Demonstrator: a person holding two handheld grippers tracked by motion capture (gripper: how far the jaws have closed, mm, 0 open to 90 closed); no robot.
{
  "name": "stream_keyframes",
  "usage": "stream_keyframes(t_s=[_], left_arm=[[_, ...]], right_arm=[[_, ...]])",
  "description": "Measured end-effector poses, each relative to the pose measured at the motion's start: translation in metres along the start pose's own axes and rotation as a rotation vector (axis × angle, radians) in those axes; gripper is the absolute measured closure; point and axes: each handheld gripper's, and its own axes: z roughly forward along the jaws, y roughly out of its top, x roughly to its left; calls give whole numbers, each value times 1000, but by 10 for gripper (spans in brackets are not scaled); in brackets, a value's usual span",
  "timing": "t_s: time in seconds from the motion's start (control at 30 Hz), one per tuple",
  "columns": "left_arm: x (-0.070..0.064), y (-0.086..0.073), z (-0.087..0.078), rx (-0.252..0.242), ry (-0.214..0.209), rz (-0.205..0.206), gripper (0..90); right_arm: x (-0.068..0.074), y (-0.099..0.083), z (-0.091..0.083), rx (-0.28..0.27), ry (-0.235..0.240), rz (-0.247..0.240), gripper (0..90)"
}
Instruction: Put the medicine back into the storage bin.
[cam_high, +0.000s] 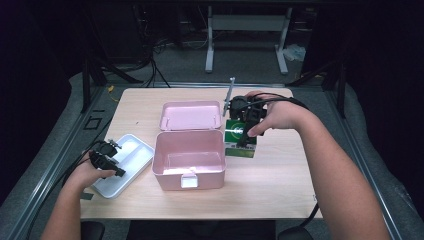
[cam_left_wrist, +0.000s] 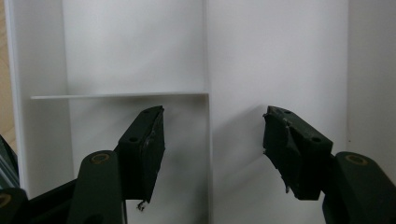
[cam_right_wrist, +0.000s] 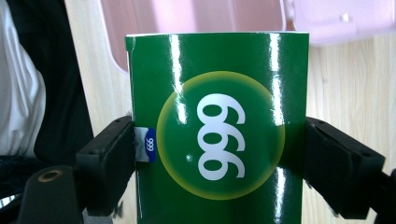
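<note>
The wooden table (cam_high: 280, 180) carries everything I work with. Between my two grippers stands the pink box (cam_high: 189, 159), its lid (cam_high: 191, 115) swung open and lying flat behind it. Under my left gripper (cam_high: 111, 159) lies the white tray (cam_high: 132, 160); in the left gripper view a thin divider (cam_left_wrist: 119, 96) splits the tray (cam_left_wrist: 280, 60) into compartments, and my jaws hang wide apart above it with nothing between them. My right gripper (cam_high: 243, 131) is just beside the pink box, on the side away from my left gripper, and it is closed on the green carton (cam_high: 235, 136). In the right gripper view each jaw presses one side of the carton (cam_right_wrist: 219, 135), whose face bears a yellow-ringed circle with white numerals.
</note>
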Motion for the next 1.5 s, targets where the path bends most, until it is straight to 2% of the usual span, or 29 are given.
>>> stream_keyframes(t_s=[0.1,0.43,0.57,0.7,0.83,0.87,0.9,1.0,1.1,1.13,1.27,1.3,1.5], left_arm=[[0,0,0,0,0,1,384],[0,0,0,2,-1,3,384],[0,0,0,3,-1,9,384],[1,1,0,4,0,12,384],[1,1,0,6,-1,13,384],[1,1,0,6,-1,13,384],[1,1,0,7,-1,13,384],[1,1,0,6,0,13,384],[1,1,0,7,0,14,384],[1,1,0,6,-1,14,384],[1,1,0,8,-1,16,385],[1,1,0,7,-1,16,385],[1,1,0,7,-3,16,385]], right_arm=[[4,11,1,-12,4,-36,160],[12,43,9,-6,17,-101,160],[13,51,12,-38,35,-108,160],[14,57,13,-20,28,-113,160],[13,62,14,-26,26,-119,160],[13,64,14,-25,42,-120,160],[13,65,14,-33,27,-120,160],[14,71,16,-52,35,-124,160],[15,77,18,-35,40,-132,160],[16,79,21,-54,36,-132,160],[16,84,23,-33,53,-147,160],[16,84,25,-42,46,-148,160],[16,83,32,-27,53,-143,160]])
